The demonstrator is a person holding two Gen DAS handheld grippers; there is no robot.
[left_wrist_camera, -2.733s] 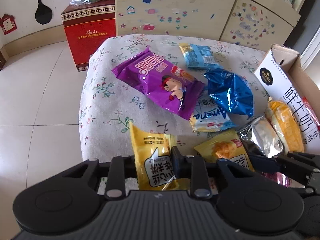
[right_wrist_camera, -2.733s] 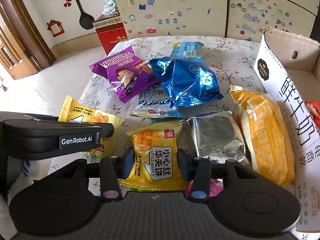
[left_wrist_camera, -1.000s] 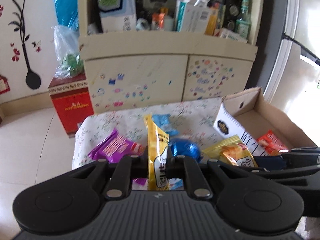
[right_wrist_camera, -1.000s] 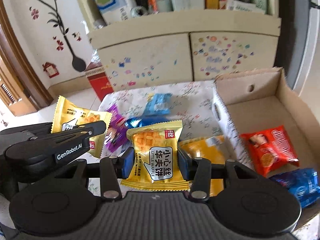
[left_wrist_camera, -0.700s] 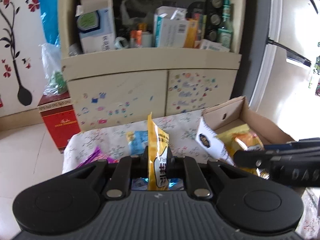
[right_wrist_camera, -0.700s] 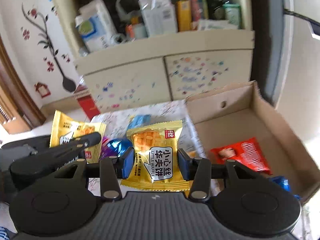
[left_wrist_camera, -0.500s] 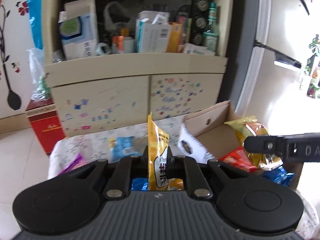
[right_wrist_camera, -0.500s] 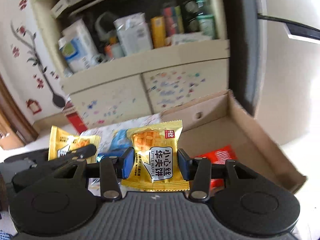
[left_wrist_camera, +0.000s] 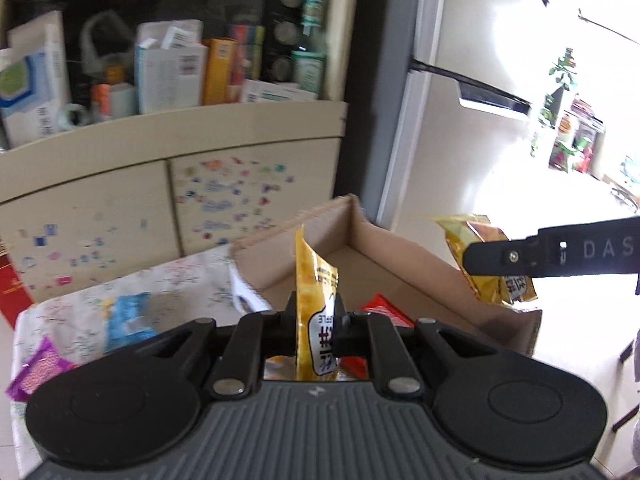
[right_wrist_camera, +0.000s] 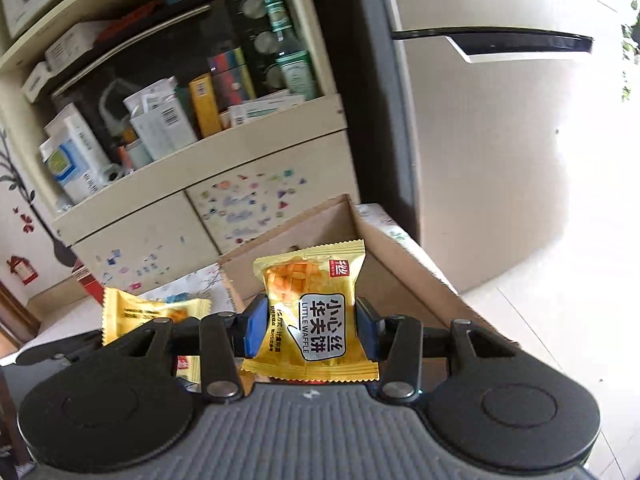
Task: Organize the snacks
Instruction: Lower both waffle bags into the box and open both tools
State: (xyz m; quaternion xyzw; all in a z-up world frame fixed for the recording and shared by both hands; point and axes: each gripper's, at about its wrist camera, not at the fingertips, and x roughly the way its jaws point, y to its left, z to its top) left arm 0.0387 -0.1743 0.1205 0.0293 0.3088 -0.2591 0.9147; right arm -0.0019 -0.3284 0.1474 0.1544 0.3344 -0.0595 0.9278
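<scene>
Aloft, both pinching waffle packs: left claw [left_wrist_camera: 316, 330] clamped on an edge-on yellow pack [left_wrist_camera: 314, 300]; right claw [right_wrist_camera: 308, 330] squeezing its pack [right_wrist_camera: 312, 308] flat by the sides; open carton [left_wrist_camera: 372, 256] just ahead of and below both; red packet [left_wrist_camera: 384, 312] inside.

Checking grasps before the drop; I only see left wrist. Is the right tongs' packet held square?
Observer: Yes. The right tongs are shut on a waffle packet, upright, its printed face toward the camera, with the blue pads on its side edges.
Operator: Mine is edge-on here. Same snack?
Observer: Looks so. The left packet shows a matching yellow face; its lower part is hidden.
Operator: Is the box in line?
Observer: The box sits directly behind the waffle packet, open side up.
</scene>
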